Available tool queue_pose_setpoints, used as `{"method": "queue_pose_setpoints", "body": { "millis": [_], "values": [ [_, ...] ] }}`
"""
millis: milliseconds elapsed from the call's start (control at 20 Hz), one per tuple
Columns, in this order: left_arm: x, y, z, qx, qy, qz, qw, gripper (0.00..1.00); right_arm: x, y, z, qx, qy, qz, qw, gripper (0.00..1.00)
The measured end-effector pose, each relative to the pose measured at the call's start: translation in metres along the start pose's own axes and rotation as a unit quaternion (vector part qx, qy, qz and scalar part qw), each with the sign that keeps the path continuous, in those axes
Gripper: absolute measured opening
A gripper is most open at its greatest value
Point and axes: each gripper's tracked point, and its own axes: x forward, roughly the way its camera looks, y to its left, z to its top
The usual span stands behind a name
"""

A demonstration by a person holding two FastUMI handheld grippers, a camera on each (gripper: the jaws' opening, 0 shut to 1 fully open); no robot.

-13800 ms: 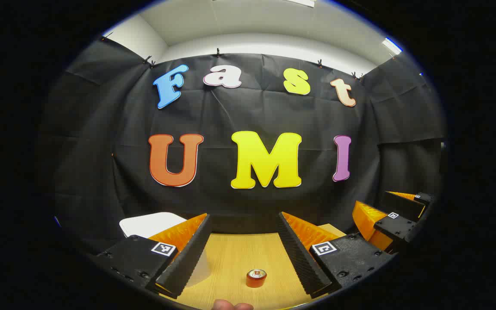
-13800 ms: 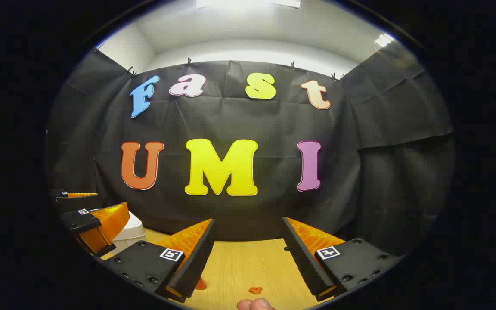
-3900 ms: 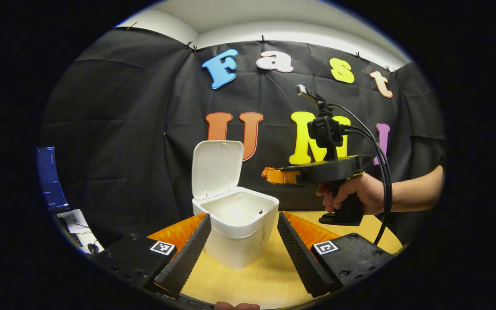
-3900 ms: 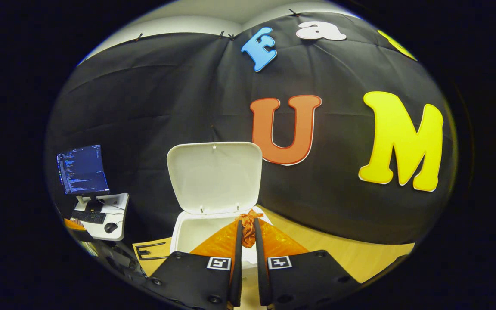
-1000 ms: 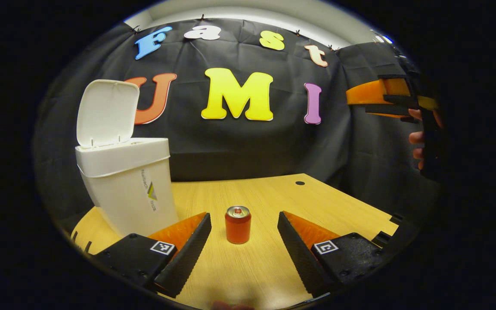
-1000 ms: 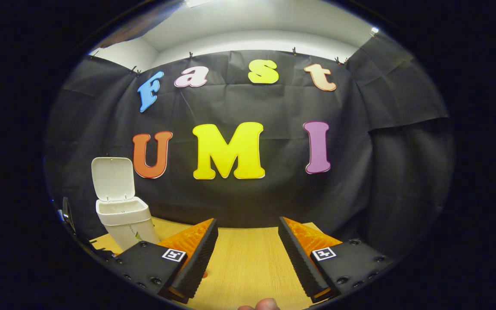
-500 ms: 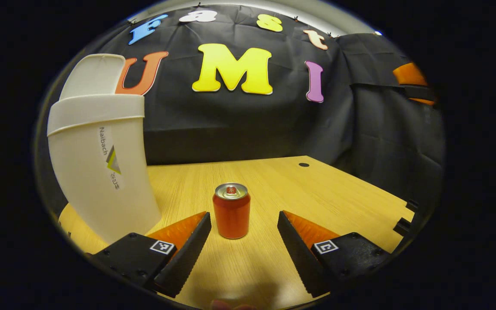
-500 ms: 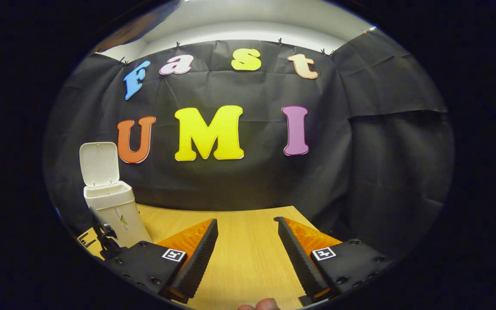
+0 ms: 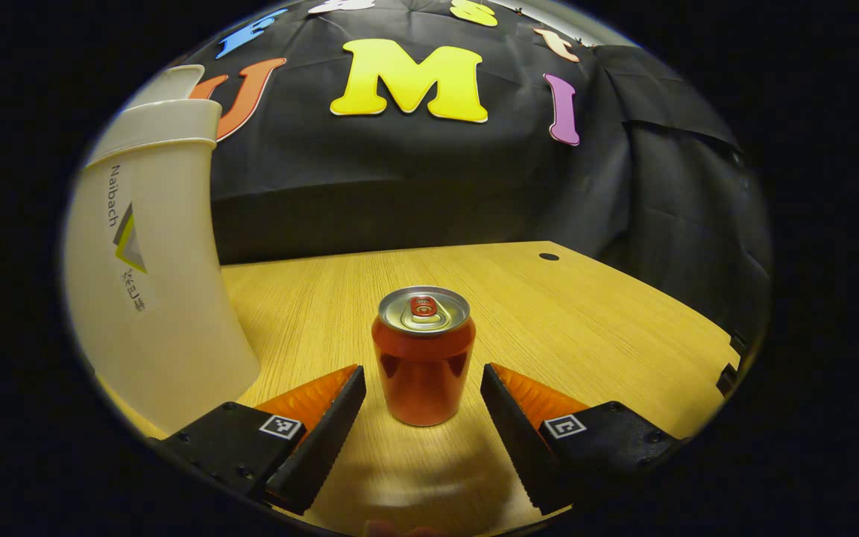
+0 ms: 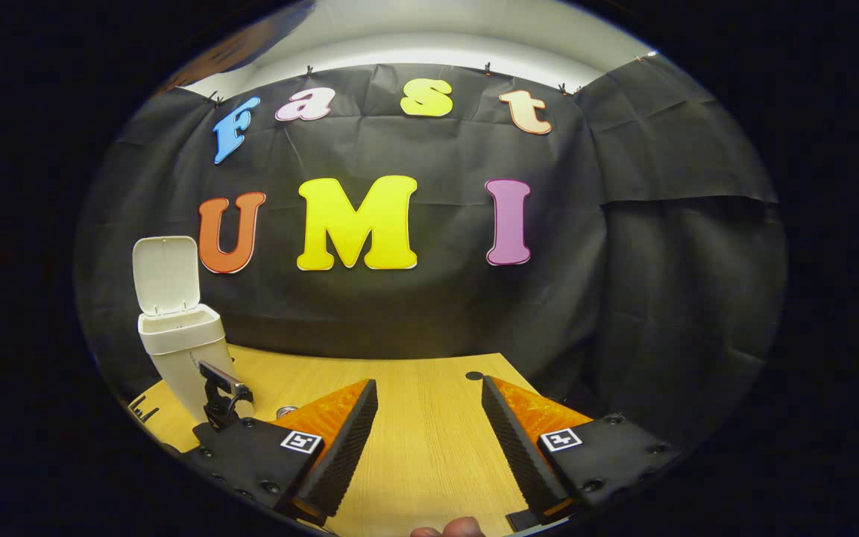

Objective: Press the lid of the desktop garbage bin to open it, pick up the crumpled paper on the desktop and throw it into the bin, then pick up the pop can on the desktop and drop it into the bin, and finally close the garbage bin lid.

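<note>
Standing upright on the wooden desktop (image 9: 579, 313), red pop can (image 9: 423, 356) with silver top, between the left gripper (image 9: 423, 406) fingers but apart from both, a gap of bare wood on each side. Jaws wide, fingers low over the desk, tips reaching about level with the can's base. Shadow pooled on the wood just in front of the can.

White garbage bin (image 9: 153, 261) at the left edge of the left gripper view, near the can but not touching it, label on its side, rim visible at the top with part of the raised lid (image 9: 176, 76) behind it.

Hovering over the desk in the right gripper view, right gripper (image 10: 429, 418) with jaws wide and nothing between the fingers but bare wood. Bin (image 10: 180, 350) seen farther off at the left there, lid (image 10: 165, 274) standing upright and open. Just beside the bin's base, a small camera mount (image 10: 221, 395) and a glimpse of the can's silver top (image 10: 285, 411), partly hidden behind the right gripper's own left finger. Small dark hole (image 10: 474, 376) in the desk near the far edge. Crumpled paper: cannot tell where.
</note>
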Motion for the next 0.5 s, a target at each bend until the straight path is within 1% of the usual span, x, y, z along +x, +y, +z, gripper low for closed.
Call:
{"method": "queue_pose_setpoints", "body": {
  "millis": [200, 350, 450, 500],
  "values": [
    [0.013, 0.002, 0.001, 0.011, 0.008, 0.005, 1.0, 1.0, 0.008, 0.002, -0.012, -0.018, 0.017, 0.001, 1.0, 0.9],
    [0.015, 0.001, 0.002, 0.013, 0.006, 0.002, 1.0, 1.0, 0.011, 0.003, -0.018, -0.021, 0.026, 0.001, 0.999, 0.9],
    [0.014, 0.001, 0.006, 0.012, -0.002, -0.003, 1.0, 0.89, 0.013, 0.002, -0.024, -0.025, 0.033, -0.001, 0.999, 0.9],
    [0.014, 0.002, 0.005, 0.015, 0.001, -0.003, 1.0, 0.86, 0.014, 0.001, -0.026, -0.026, 0.035, -0.003, 0.999, 0.9]
  ]
}}
